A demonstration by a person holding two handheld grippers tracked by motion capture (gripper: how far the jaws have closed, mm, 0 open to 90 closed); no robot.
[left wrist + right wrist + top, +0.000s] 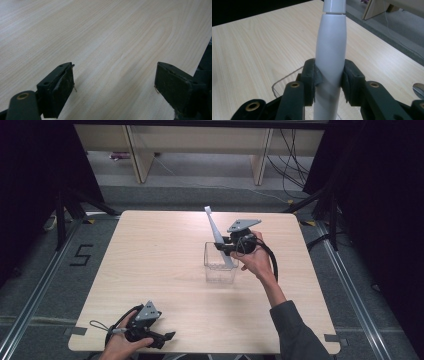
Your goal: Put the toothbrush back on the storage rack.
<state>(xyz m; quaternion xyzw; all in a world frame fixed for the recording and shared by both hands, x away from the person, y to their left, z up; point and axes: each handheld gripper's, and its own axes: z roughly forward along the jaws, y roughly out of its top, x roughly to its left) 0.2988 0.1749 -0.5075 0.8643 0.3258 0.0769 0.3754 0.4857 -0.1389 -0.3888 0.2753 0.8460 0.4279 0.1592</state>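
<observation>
The white electric toothbrush [216, 236] is clamped mid-body by the right gripper [223, 246], long axis tilted near-upright, lower end already inside the clear plastic cup [220, 269] directly below. The left gripper [167, 337] is parked wide open and holding nothing, well apart at the near table [150, 255] edge.

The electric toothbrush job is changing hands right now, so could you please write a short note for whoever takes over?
Right hand-held gripper: shut on the white electric toothbrush, gripping its handle; the brush leans, lower end inside the clear plastic container mid-table.
Left hand-held gripper: open, nothing between its jaws, low over the wooden table at the near left corner.
Done: toothbrush gripped and brought to the container.
Left: probably lower it fully and release; I cannot tell whether its end touches the container's bottom.
</observation>
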